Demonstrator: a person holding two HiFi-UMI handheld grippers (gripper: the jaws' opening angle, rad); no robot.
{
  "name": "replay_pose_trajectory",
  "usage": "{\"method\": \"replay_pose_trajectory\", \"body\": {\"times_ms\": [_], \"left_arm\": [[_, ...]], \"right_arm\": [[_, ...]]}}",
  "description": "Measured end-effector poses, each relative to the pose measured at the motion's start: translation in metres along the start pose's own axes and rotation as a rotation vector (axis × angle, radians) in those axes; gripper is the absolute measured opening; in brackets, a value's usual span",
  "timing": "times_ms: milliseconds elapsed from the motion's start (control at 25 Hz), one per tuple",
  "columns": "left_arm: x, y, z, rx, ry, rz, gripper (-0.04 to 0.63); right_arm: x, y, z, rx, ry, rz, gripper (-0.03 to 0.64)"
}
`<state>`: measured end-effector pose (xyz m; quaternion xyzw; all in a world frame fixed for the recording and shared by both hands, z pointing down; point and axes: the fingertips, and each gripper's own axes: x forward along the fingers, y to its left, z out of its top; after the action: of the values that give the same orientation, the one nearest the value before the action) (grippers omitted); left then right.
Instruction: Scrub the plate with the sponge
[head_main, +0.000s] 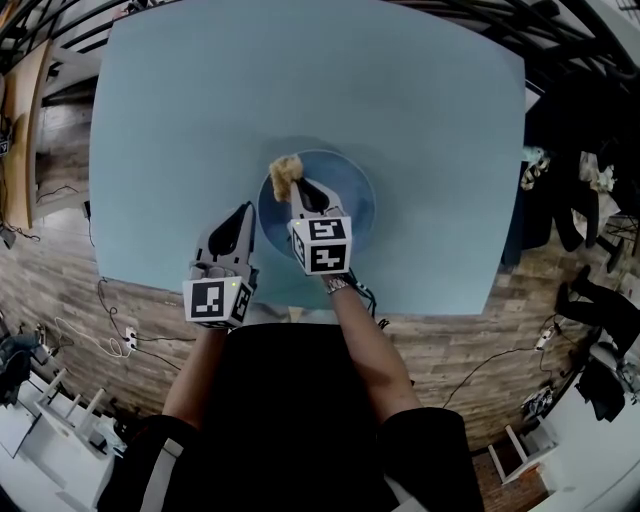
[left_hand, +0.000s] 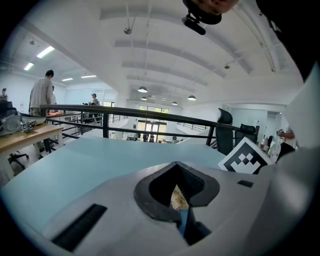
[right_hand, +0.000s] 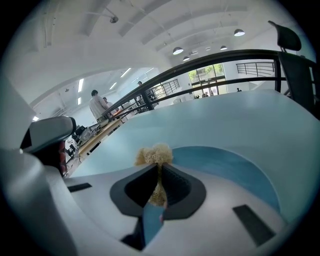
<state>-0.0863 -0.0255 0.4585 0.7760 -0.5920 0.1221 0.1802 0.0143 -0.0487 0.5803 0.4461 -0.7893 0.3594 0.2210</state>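
Observation:
A round blue plate (head_main: 350, 195) lies on the light blue table (head_main: 200, 120) near its front edge. My right gripper (head_main: 298, 188) reaches over the plate's left half and is shut on a yellowish sponge (head_main: 286, 173). In the right gripper view the sponge (right_hand: 154, 155) bulges out past the closed tips, with the plate (right_hand: 225, 165) curving off to the right. My left gripper (head_main: 246, 208) rests at the plate's left rim with its jaws shut. Whether it touches the rim is unclear. A sliver of sponge (left_hand: 178, 198) shows behind its pads.
The table's front edge (head_main: 300, 306) runs just behind both grippers, with a wooden floor and cables (head_main: 110, 325) below. A black railing (left_hand: 125, 112) borders the table's far side. People (left_hand: 42, 95) stand at a distant bench, and an office chair (left_hand: 225, 132) stands to the right.

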Motion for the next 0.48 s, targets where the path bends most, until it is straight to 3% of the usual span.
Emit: {"method": "replay_pose_trajectory", "body": {"times_ms": [480], "left_arm": [[0.005, -0.011, 0.0, 0.014, 0.003, -0.029, 0.002]], "right_arm": [[-0.007, -0.029, 0.005, 0.028, -0.018, -0.065, 0.028]]}}
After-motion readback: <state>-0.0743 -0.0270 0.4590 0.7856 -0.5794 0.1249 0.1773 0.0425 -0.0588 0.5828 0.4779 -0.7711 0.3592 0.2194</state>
